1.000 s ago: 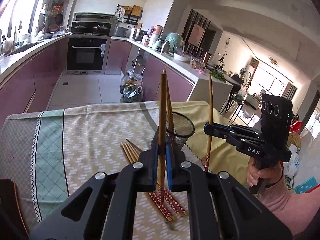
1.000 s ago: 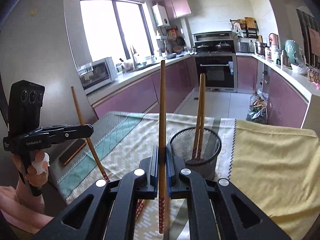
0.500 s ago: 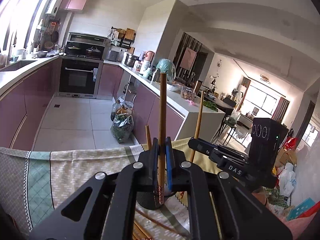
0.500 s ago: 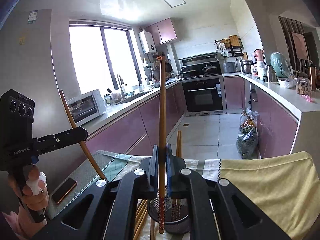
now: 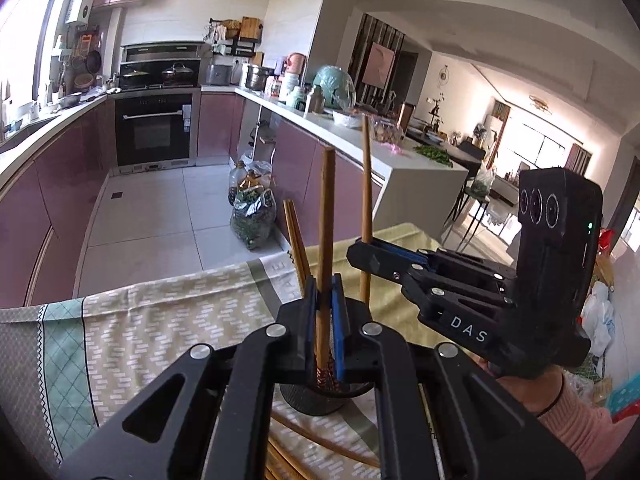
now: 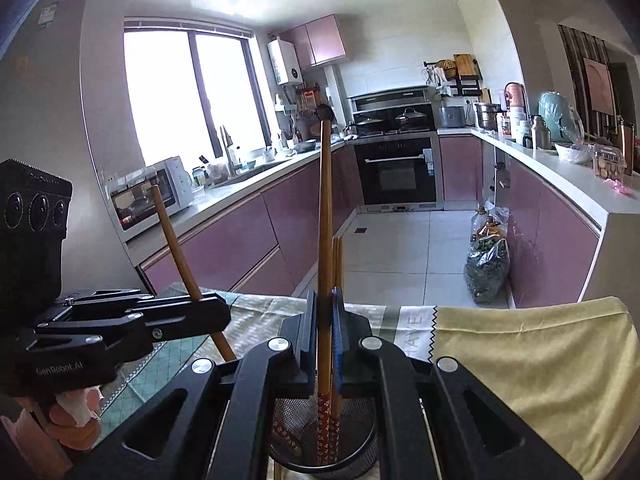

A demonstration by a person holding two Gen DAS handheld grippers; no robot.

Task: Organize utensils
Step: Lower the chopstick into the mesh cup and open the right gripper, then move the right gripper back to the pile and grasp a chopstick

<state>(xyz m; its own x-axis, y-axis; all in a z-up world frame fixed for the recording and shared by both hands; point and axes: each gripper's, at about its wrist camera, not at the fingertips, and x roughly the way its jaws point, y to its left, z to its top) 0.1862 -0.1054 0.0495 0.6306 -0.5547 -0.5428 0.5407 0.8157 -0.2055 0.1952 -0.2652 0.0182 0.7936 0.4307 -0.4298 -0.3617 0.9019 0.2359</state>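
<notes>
The left hand-held gripper [image 5: 325, 320] is closed on one chopstick [image 5: 325, 240], gripped near its patterned lower end with the long axis close to upright; the right hand-held gripper [image 6: 325, 328] is likewise closed on another chopstick [image 6: 325, 240], also standing nearly vertical; both sit directly above the black mesh holder [image 6: 288, 440] on the cloth-covered worktop [image 6: 540, 360], so the relation that matters is straight down; in the right wrist view the patterned tip is already inside the rim, beside two chopsticks [image 6: 338, 264] that stand in the holder; in the left wrist view the tip appears at the rim, though whether it is below the rim I cannot tell; more loose chopsticks [image 5: 320, 440] lie flat on the cloth near the holder's base; neither side seems clearly nearer; the coming release probably depends on each stick staying upright over the opening, since a tilt could catch the rim.
</notes>
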